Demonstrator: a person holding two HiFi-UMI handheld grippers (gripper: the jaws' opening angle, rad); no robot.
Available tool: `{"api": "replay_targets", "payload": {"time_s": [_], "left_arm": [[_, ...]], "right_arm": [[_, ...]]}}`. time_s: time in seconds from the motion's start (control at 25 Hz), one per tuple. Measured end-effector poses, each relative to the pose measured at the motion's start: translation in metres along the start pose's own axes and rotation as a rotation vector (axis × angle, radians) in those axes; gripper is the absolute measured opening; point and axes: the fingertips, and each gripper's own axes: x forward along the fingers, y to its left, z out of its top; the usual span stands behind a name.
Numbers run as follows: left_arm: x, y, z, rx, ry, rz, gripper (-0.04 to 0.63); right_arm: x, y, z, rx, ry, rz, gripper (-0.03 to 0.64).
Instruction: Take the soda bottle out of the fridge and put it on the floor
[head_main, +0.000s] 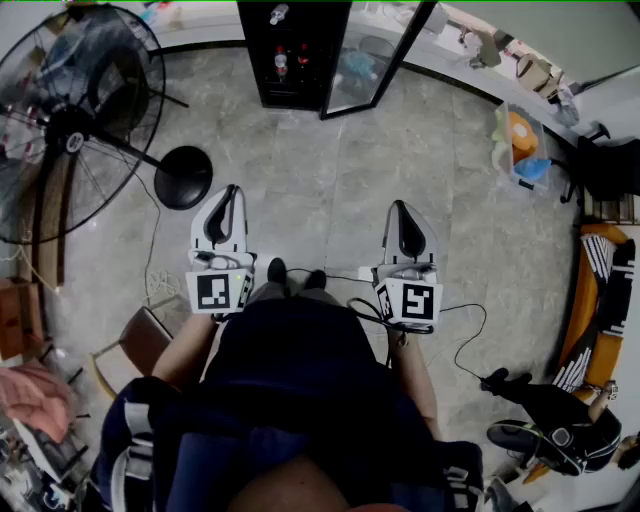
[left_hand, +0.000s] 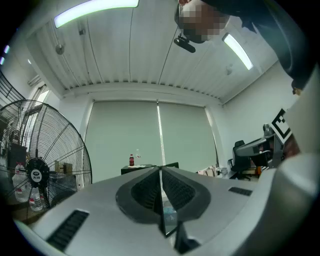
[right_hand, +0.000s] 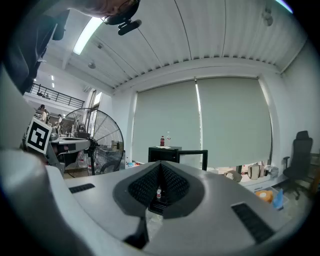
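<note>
Black wire-caged pedestal fan (head_main: 70, 125) stands at ten o'clock from us. Its round black base (head_main: 183, 177) sits just ahead of the left gripper (head_main: 232, 192), whose jaws are pressed together on nothing. Walking forward, we could clip that base.

At twelve o'clock, well apart from us, the small black fridge (head_main: 248, 60) holds the dark soda bottle with a red label (head_main: 281, 64) on a shelf, with a second small bottle (head_main: 303, 56) just beside it. A red-labelled cola bottle (right_hand: 162, 141) stands on the fridge's top. We judge the likeliest slip is taking the wrong bottle or knocking its neighbour.

The glass-paned fridge door (head_main: 372, 60) hangs open toward one o'clock, on the side of the right gripper (head_main: 398, 207), which is also closed and empty. Both have to open before any grasp; reaching in with closed jaws would only push the bottle over.

Black cable (head_main: 485, 318) trails on the grey tiled floor (head_main: 320, 190) at four o'clock and could snag a foot.
</note>
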Motion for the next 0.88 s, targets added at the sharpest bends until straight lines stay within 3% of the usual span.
{"api": "replay_targets", "payload": {"time_s": [0.88], "left_arm": [[0.005, -0.009, 0.000, -0.024, 0.020, -0.019, 0.040]], "right_arm": [[0.003, 0.004, 0.000, 0.006, 0.010, 0.016, 0.018]]}}
